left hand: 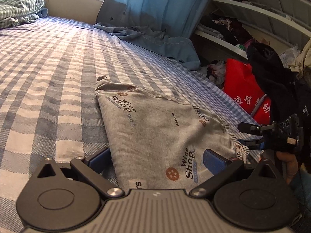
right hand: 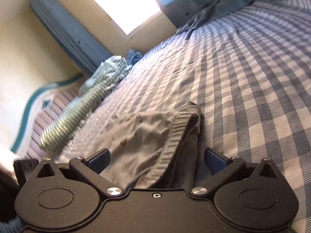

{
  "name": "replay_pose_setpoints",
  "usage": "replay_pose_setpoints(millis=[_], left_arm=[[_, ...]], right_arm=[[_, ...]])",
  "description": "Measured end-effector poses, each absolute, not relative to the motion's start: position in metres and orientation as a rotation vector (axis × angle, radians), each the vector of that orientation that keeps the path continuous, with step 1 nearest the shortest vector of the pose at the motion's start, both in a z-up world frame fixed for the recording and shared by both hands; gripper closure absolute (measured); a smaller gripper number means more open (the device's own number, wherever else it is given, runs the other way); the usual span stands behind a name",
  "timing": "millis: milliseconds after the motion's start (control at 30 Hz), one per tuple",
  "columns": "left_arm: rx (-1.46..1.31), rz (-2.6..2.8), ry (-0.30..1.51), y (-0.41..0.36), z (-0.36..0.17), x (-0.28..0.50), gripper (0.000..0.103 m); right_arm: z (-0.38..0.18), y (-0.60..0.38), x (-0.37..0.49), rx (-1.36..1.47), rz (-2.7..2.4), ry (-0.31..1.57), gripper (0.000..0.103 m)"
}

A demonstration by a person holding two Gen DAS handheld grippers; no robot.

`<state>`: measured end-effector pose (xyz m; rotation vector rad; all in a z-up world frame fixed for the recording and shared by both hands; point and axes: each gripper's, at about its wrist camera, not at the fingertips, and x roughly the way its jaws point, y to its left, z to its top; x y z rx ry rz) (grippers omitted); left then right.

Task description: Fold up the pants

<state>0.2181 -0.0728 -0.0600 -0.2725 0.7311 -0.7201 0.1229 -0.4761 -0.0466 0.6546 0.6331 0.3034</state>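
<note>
Small grey printed pants (left hand: 159, 124) lie flat on the blue checked bed sheet (left hand: 48, 77). My left gripper (left hand: 156, 156) is open, its blue pads on either side of the pants' near end, low over the cloth. My right gripper (left hand: 245, 136) shows at the right of the left wrist view, open, its fingers at the ribbed waistband edge (left hand: 232, 136). In the right wrist view the right gripper (right hand: 156, 155) is open with the ribbed waistband (right hand: 175, 139) of the pants (right hand: 140, 136) between its pads.
A blue pillow and blue cloth (left hand: 155, 19) lie at the head of the bed. A bunched green checked cloth (left hand: 17, 7) sits far left. A red bag (left hand: 246, 89) and cluttered shelves (left hand: 252, 15) stand beside the bed on the right.
</note>
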Motion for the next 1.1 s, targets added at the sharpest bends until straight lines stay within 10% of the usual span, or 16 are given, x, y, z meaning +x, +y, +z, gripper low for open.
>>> replay_pose_setpoints(millis=[167, 367, 733, 1100], left_arm=[[-0.339, -0.714, 0.726, -0.063, -0.061, 0.217, 0.006], [-0.301, -0.666, 0.724, -0.065, -0.060, 0.215, 0.023], [-0.093, -0.616, 0.697, -0.086, -0.054, 0.197, 0.030], [-0.106, -0.568, 0.685, -0.078, -0.054, 0.196, 0.059]], right_arm=[[-0.048, -0.461, 0.113, 0.572, 0.212, 0.574, 0.014], [-0.061, -0.478, 0.104, 0.700, 0.125, 0.549, 0.066], [-0.059, -0.464, 0.106, 0.615, 0.114, 0.555, 0.059], [-0.058, -0.460, 0.106, 0.591, 0.083, 0.563, 0.067]])
